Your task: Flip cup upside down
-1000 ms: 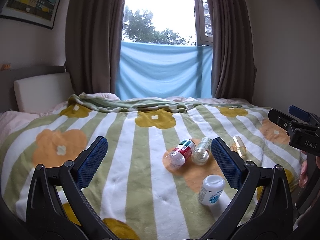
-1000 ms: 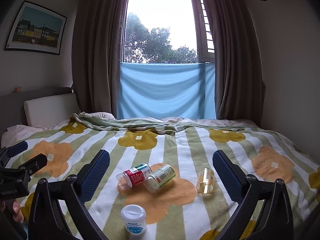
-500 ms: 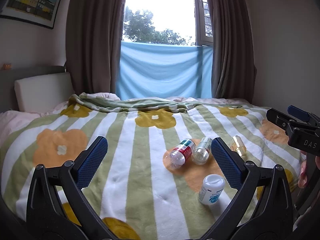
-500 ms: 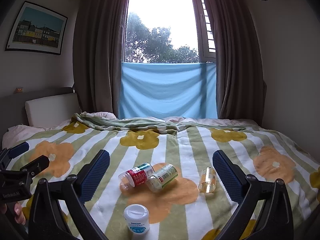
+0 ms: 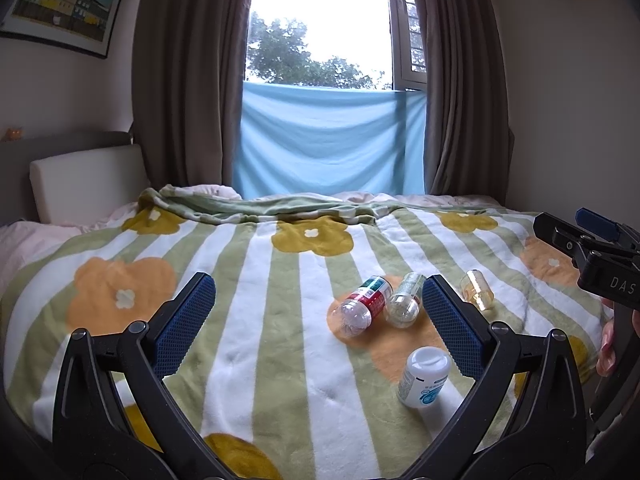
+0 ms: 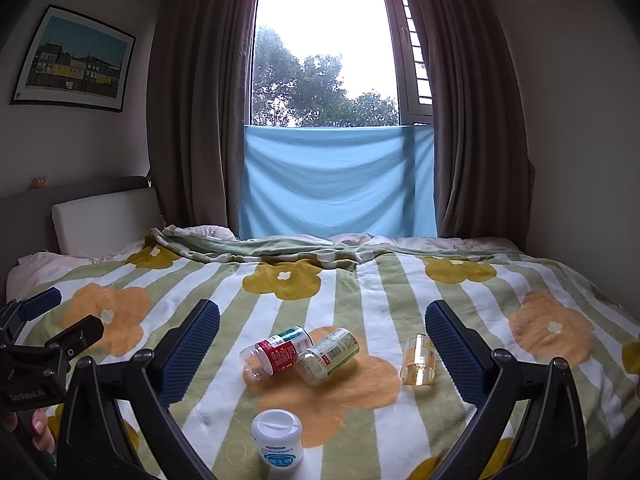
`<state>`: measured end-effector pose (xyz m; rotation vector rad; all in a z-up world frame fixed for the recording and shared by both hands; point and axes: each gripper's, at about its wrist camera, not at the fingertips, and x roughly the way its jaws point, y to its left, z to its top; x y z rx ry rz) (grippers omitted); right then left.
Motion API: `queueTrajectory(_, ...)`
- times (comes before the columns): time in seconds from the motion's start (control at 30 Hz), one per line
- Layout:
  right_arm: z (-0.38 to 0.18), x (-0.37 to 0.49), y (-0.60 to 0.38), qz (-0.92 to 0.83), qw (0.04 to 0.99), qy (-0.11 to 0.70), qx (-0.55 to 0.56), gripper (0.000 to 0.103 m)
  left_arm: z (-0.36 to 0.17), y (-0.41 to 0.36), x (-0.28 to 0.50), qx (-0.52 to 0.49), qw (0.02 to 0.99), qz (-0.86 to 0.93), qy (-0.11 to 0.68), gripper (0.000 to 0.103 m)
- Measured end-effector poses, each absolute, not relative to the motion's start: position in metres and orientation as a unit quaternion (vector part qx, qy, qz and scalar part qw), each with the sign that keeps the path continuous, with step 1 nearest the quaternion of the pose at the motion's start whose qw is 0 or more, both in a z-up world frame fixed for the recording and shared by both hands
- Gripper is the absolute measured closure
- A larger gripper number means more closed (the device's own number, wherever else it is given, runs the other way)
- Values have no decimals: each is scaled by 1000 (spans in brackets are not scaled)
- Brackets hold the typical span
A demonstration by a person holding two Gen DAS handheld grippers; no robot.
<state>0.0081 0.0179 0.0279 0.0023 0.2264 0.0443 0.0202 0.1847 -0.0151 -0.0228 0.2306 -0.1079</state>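
The left hand-held gripper (image 5: 319,312) has its two black fingers spread wide apart, with nothing between them. Its pads (image 5: 185,324) are blue and bumpy. The right hand-held gripper (image 6: 322,342) is spread wide too and holds nothing. Both hang above the bed (image 6: 400,280), pointing toward the window.

The bed has a soft, fuzzy blanket with green and white stripes and big yellow and orange flowers.

The cup (image 6: 418,360) is small, clear and yellowish, shaped like a short tube. It lies on its side on the blanket, just inside the right finger of the right hand-held gripper. In the left view, the cup (image 5: 476,290) lies past the right finger, outside the gap.

Between the fingers of the right hand-held gripper lie two clear plastic bottles, touching each other. One has a red label (image 6: 276,354) and one has a green label (image 6: 330,354). Closer to the gripper a white jar (image 6: 278,438) with a round white lid stands up.

A person's fingers (image 6: 40,432) hold the left gripper's handle at the left edge.
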Motion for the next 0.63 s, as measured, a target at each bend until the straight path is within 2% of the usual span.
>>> queueTrajectory(0.63, 28, 7, 19, 22, 994, 112, 2, 0, -15, 187, 9, 3, 996, -25, 83, 0)
